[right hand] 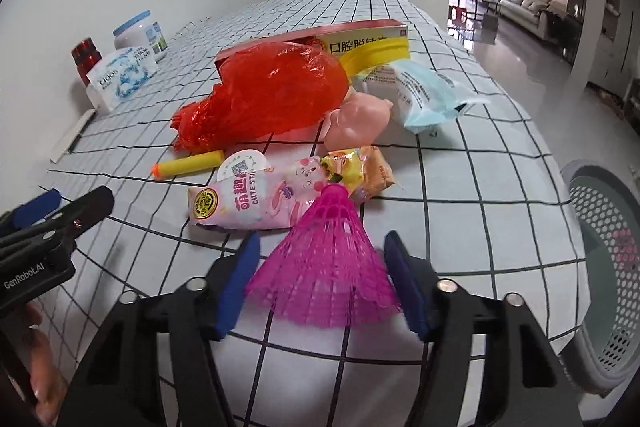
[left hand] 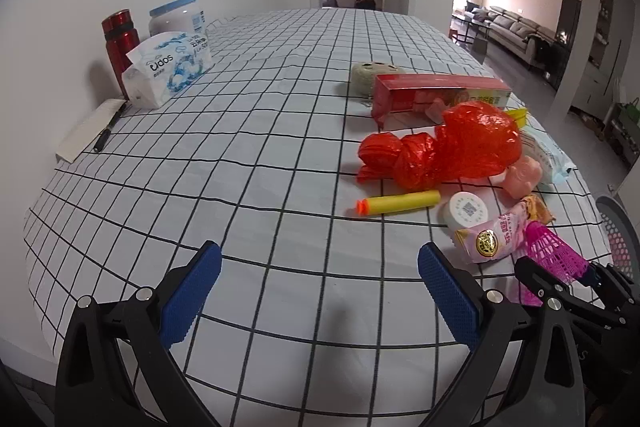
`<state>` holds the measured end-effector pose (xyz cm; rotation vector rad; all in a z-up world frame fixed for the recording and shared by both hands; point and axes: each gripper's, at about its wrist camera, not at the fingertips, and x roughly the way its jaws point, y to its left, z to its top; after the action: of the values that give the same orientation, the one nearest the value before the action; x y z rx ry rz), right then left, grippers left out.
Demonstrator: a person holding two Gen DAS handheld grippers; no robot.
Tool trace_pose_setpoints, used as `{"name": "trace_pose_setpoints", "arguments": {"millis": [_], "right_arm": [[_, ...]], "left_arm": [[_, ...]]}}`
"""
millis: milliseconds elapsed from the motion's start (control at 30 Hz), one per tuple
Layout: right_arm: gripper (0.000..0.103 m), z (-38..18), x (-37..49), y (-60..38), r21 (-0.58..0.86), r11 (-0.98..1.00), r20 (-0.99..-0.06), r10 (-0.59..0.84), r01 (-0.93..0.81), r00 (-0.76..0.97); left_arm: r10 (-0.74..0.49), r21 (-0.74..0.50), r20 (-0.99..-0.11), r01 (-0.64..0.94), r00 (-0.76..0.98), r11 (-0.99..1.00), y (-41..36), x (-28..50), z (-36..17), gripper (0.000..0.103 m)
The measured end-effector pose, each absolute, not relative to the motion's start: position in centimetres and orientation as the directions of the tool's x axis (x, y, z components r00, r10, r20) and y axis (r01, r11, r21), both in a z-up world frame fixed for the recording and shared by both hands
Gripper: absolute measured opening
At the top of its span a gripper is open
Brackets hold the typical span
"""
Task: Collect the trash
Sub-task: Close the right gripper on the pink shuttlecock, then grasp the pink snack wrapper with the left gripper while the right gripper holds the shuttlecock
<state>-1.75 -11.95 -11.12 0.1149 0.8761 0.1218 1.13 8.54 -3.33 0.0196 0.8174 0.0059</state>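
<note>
Trash pile on a checked tablecloth (right hand: 460,187), bin at the right edge

Left gripper (left hand: 320,291) gapes wide and empty at lower left. At lower centre, the right gripper (right hand: 320,279) brackets the pink plastic mesh shuttlecock (right hand: 326,259), contact unclear. Above it lies a pink "CUTE" snack packet (right hand: 260,203). The grey perforated bin (right hand: 600,267) holds something pink.

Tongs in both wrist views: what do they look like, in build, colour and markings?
Both the left tongs and the right tongs have black plastic arms with triangular cut-outs and silver round bolts, ending in blue textured pads. In the right wrist view, the left tool's black body bears white lettering "GenRobot.AI". No cables or sleeves show.
</note>
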Motion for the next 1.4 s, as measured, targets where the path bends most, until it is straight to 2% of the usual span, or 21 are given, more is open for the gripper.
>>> {"name": "trace_pose_setpoints", "arguments": {"millis": [167,700,1067,1100,1167,1300,1367,1400], "right_arm": [[0.048,-10.5,-2.6,-13.6,0.205,0.977,-0.738,0.190,-0.053,0.647],[0.047,-8.4,-6.6,-19.8,0.276,0.961,-0.680,0.182,0.017,0.710],[0.047,-8.6,-6.7,-20.4,0.300,0.954,-0.676,0.206,0.009,0.708],[0.047,-8.7,-6.7,-20.5,0.301,0.954,-0.676,0.206,0.010,0.707],[0.047,-8.6,-6.7,-20.6,0.304,0.952,-0.676,0.207,0.011,0.708],[0.047,-8.7,-6.7,-20.7,0.306,0.952,-0.675,0.207,0.014,0.708],[0.047,-8.8,-6.6,-20.9,0.308,0.951,-0.676,0.208,0.015,0.707],[0.047,-8.8,-6.7,-20.9,0.310,0.951,-0.676,0.208,0.016,0.707]], "left_arm": [[-0.031,0.004,-0.728,0.049,0.685,0.999,7.2,0.8,-2.9,0.097],[-0.187,-0.043,-0.752,0.237,0.632,0.971,0.2,2.9,-4.1,0.097],[-0.124,0.066,-0.758,0.264,0.640,0.962,-2.6,4.5,-5.5,0.095],[-0.123,0.074,-0.754,0.269,0.646,0.960,-2.8,4.3,-5.4,0.094],[-0.135,0.073,-0.753,0.285,0.645,0.956,-3.1,4.1,-5.3,0.078],[-0.157,0.065,-0.767,0.318,0.623,0.946,-3.9,3.4,-5.5,0.068],[-0.165,0.059,-0.774,0.330,0.611,0.942,-4.0,3.2,-5.6,0.056],[-0.174,0.053,-0.777,0.338,0.605,0.940,-4.0,2.9,-5.7,0.054]]}}
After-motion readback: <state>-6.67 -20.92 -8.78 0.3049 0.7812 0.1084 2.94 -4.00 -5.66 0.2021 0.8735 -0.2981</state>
